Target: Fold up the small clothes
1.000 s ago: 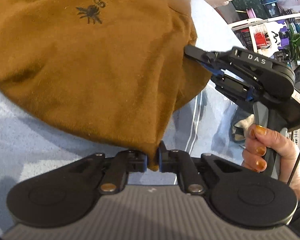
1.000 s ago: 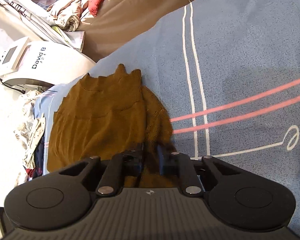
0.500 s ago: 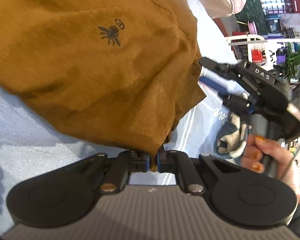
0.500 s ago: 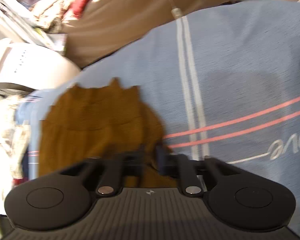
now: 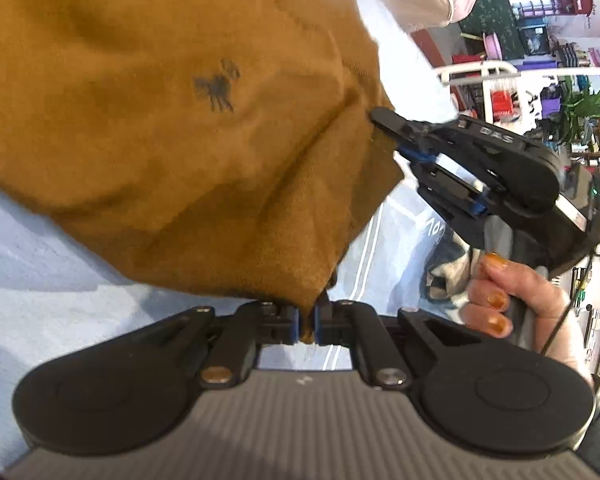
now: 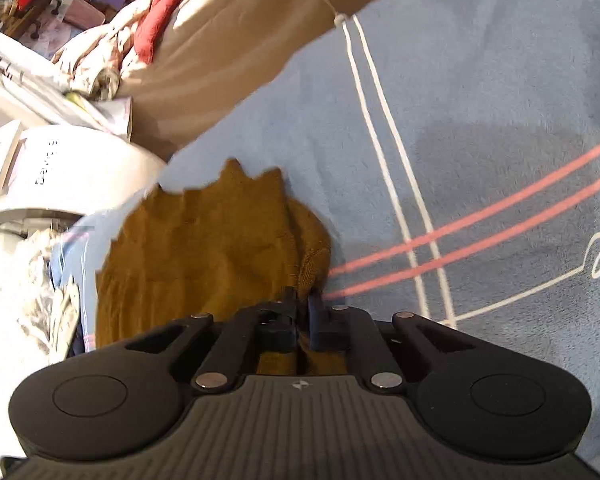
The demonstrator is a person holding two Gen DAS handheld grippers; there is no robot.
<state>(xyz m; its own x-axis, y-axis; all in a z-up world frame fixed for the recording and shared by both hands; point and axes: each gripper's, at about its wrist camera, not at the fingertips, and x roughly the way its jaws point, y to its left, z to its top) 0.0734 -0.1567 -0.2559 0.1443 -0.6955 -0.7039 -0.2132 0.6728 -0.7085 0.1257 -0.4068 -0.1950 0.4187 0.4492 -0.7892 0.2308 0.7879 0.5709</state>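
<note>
Both wrist views close, sharing brown garment (image 5: 172, 128).

A blue blanket (image 6: 480, 92) with white and pink stripes covers the surface under bright light. Behind it lie a tan cushion (image 6: 236, 32), a white machine (image 6: 60, 168) and cluttered shop shelves (image 5: 540, 32).

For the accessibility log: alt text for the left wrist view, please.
The left hand-held gripper pinches an edge of a mustard-brown knit garment with a small dark insect motif, while the right hand-held gripper grips another edge, above a light blue blanket.
</note>
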